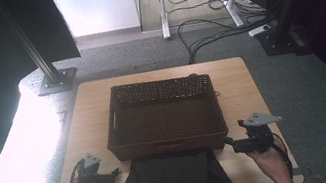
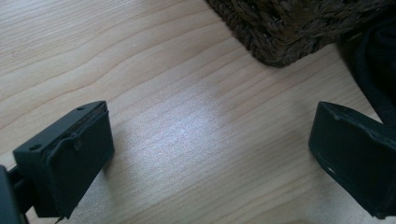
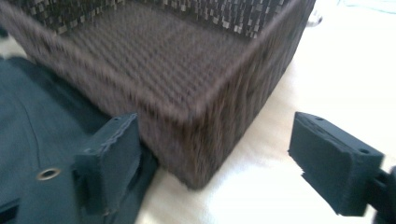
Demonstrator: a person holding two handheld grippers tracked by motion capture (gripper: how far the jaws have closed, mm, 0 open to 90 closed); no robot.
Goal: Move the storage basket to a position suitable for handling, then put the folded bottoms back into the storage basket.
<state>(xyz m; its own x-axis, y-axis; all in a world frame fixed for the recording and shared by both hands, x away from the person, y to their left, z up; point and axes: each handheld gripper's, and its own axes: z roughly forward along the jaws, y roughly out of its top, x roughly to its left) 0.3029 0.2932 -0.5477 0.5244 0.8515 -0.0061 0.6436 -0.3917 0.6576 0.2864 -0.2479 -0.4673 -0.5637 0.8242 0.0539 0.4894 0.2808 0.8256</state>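
tongs wide open either side of the dark cloth, grab coming up

left tongs [image 1: 114,171] low on the bench [image 1: 88,109], jaws well apart w/ bare wood between them, nothing held. in the left gripper view the near corner of the basket [image 2: 280,32] sits ahead and the dark cloth [image 2: 378,60] is just beyond one jaw, not touching it as far as i can tell.

centre: the wicker basket [image 1: 163,117] sits mid-bench, looks empty. the dark cloth [image 1: 174,181] lies at the near edge, right up against the basket's front wall, part hanging off toward the person.

right tongs [image 1: 229,143] near the basket's front right corner, jaws spread wide, gripping nothing; in the right gripper view one jaw is over the cloth by a metal eyelet [image 3: 48,174], the basket corner between the jaws.

my read: approach step, no grip yet. next calls for both tongs to drop onto the cloth edges, close, then lift it over the front wall into the basket.
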